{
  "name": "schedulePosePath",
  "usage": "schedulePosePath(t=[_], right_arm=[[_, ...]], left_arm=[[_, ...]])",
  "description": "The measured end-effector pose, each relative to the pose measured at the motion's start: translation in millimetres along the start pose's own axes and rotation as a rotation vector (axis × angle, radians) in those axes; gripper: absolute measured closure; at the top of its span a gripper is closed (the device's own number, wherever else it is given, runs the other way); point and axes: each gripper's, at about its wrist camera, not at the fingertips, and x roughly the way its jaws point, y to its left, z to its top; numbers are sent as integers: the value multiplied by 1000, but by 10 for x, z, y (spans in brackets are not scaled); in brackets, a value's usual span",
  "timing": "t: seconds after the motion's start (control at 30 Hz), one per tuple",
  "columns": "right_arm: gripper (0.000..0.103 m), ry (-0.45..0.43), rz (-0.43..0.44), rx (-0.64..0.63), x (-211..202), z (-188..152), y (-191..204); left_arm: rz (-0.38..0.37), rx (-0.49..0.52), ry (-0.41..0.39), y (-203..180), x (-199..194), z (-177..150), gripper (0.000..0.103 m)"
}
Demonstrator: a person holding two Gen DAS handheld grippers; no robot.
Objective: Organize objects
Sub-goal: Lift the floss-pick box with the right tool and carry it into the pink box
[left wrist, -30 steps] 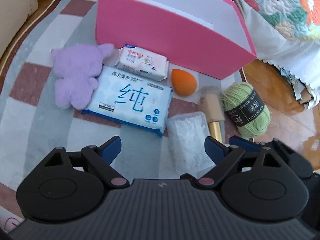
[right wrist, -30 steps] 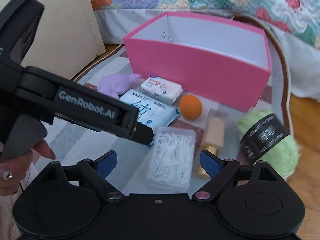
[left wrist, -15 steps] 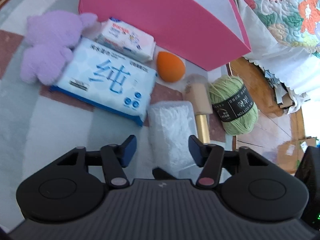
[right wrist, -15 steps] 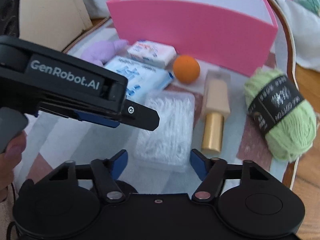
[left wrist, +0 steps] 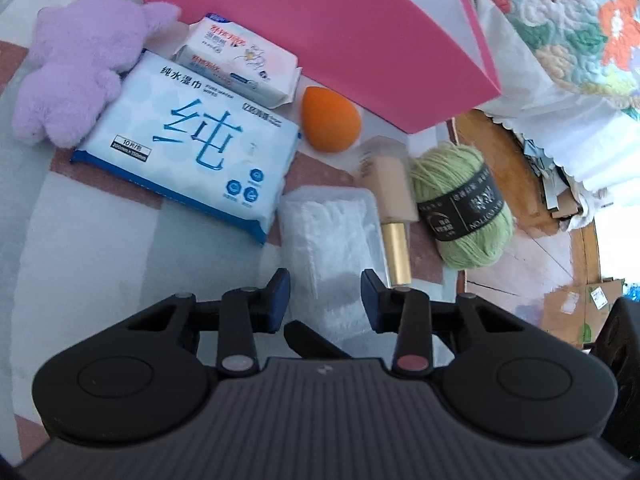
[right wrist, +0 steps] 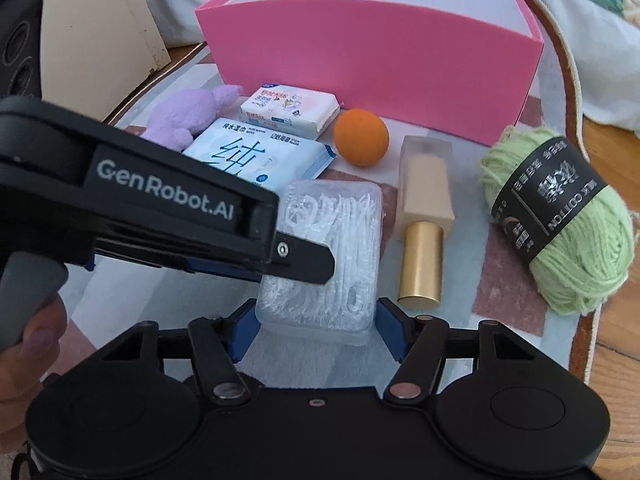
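Floss picks fill a clear rectangular plastic box (right wrist: 326, 258) lying flat on a checked rug (left wrist: 80, 232) of grey, white and dusty red squares, its long axis running from the cameras toward a pink cardboard box (right wrist: 372, 76) behind it. Just right of it lies a beige bottle with a gold cap (right wrist: 424, 220), cap toward the cameras, then a green yarn ball (right wrist: 560, 220). Left of it sits a blue-and-white wet-wipe pack (left wrist: 192, 140). Wooden floor (left wrist: 532, 248) shows beyond the rug, and a floral quilt (left wrist: 580, 20) hangs behind.

The right gripper (right wrist: 316, 326) tilts steeply down, jaws half open, pads pressing both long sides of the clear box's near end. The left gripper (left wrist: 325, 300), reaching in from the left, has just been closing; its narrowed jaws straddle the same box, contact unclear.
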Motion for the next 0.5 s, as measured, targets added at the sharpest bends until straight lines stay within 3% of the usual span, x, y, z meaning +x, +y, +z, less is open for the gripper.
schedulePosePath(t=[0.27,0.5], right_arm=[[36,-91,-11,-65,-259,57,68],[36,-200,-46,-157,-542,163,165]], left_arm=[[-47,30,-53,-108,-290,-21,66],[-45,118,-139,-361,-635,83,66]])
